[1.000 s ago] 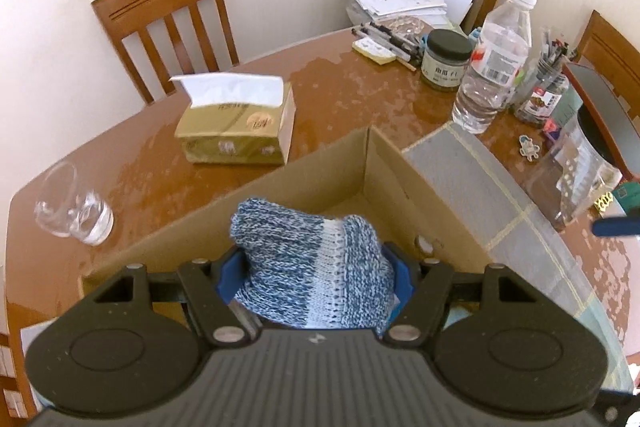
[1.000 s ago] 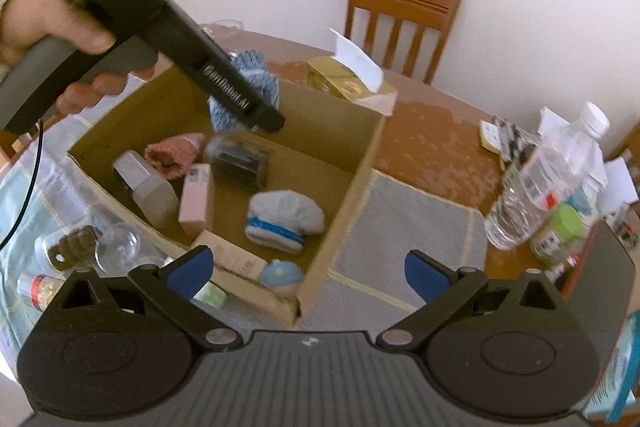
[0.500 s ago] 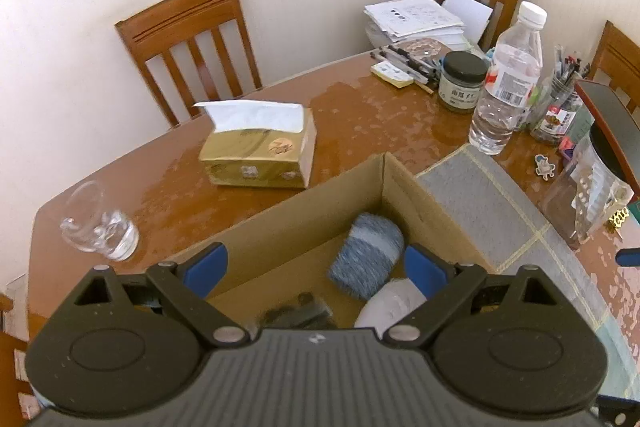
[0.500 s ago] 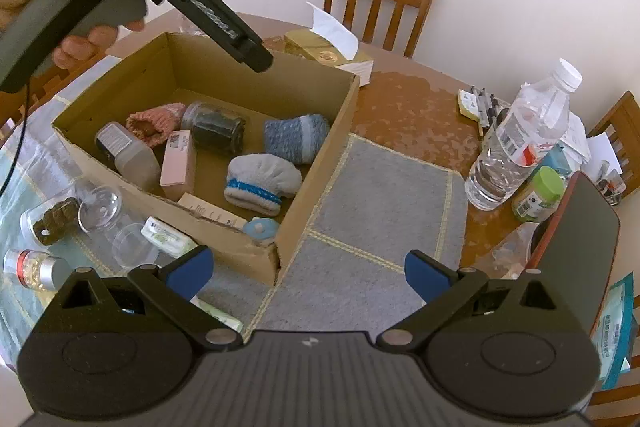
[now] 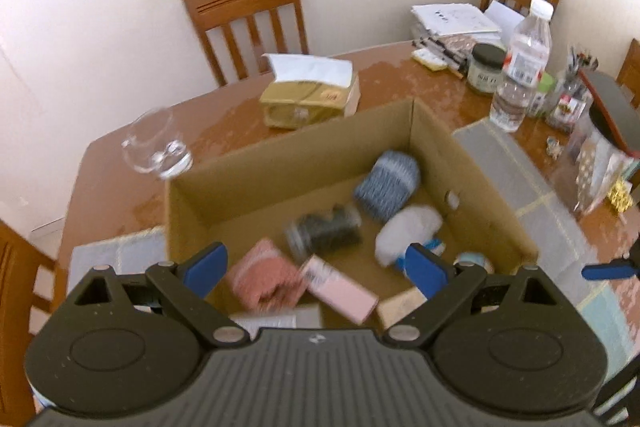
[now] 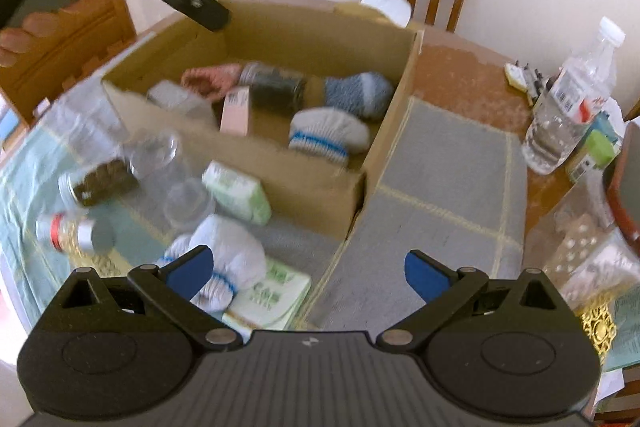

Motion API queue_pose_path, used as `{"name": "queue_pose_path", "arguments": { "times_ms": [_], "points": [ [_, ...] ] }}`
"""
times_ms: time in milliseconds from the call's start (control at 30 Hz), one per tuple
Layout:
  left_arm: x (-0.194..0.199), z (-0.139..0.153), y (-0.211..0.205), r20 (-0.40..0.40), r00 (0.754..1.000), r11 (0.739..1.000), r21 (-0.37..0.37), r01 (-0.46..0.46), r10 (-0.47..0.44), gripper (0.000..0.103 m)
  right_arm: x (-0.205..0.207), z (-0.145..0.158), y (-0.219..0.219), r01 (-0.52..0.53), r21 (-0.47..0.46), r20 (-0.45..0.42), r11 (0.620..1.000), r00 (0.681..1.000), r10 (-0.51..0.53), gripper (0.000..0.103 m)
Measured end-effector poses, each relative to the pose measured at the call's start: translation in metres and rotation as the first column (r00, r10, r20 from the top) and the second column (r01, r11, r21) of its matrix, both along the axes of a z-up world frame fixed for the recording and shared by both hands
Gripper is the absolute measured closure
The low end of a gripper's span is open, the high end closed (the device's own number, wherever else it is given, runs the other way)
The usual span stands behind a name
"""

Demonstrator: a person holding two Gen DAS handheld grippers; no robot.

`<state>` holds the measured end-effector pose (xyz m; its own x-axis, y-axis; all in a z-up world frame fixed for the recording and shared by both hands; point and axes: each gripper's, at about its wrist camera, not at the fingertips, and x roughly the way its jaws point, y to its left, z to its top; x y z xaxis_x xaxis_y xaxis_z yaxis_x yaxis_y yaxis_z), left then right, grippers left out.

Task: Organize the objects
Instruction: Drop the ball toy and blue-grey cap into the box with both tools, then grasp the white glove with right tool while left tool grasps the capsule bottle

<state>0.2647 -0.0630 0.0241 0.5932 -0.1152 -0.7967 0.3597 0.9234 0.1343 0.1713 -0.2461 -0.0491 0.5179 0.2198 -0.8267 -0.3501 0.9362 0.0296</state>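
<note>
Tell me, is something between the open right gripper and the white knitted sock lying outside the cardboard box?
Nothing visible. The right gripper is open, and the white knitted sock with blue stripes lies just before its left finger, outside the cardboard box.

The left wrist view looks down from above the near left edge of the cardboard box [image 5: 472, 163], facing the far chairs. The right wrist view sits lower and nearer the table, above the grey mat [image 6: 452, 163], facing the box's right wall. Both share the box's inside.
</note>
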Motion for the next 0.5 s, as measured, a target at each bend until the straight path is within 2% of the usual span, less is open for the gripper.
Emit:
{"name": "queue_pose_path", "arguments": {
  "times_ms": [267, 400, 500],
  "points": [
    [-0.051, -0.01, 0.025, 0.02, 0.992, 0.992, -0.018, -0.121, 0.121, 0.008, -0.008, -0.017, 0.008, -0.03, 0.069, -0.017, 0.997, 0.999, 0.031, 0.0],
    [-0.073, -0.016, 0.04, -0.012, 0.981, 0.977, -0.081, -0.196, 0.196, 0.007, -0.009, -0.025, 0.017, -0.082, 0.078, -0.009, 0.994, 0.997, 0.083, 0.0],
    [-0.091, -0.025, 0.048, -0.005, 0.968, 0.966, -0.066, -0.249, 0.249, 0.007, -0.005, -0.034, 0.027, -0.113, 0.078, -0.009, 0.991, 0.993, 0.114, 0.0]
  ]
}}
